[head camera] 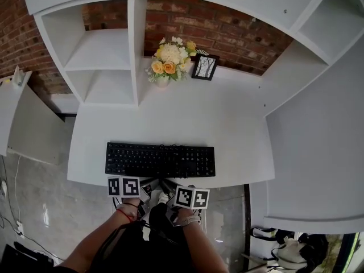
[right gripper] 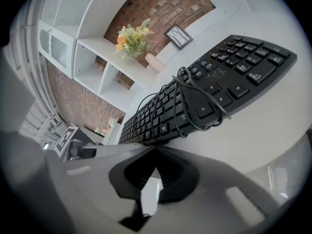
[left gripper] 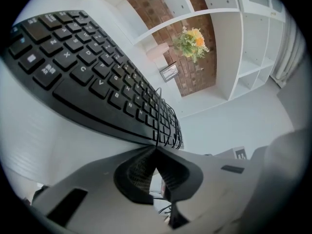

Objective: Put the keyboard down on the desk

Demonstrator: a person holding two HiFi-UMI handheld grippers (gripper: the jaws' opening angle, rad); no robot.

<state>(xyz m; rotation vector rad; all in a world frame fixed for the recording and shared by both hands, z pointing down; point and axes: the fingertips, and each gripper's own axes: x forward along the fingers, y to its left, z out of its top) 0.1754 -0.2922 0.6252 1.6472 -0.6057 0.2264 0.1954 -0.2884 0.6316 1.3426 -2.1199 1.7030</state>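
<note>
Keyboard (head camera: pixel 160 160) lies flat on the white desk (head camera: pixel 227 124) near its front edge, your left gripper (left gripper: pixel 156 149) and right gripper (right gripper: pixel 156 150) pressed together, empty, just beside it, so placing looks done.

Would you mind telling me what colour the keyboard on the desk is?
The keyboard is black; the head view shows it best.
</note>
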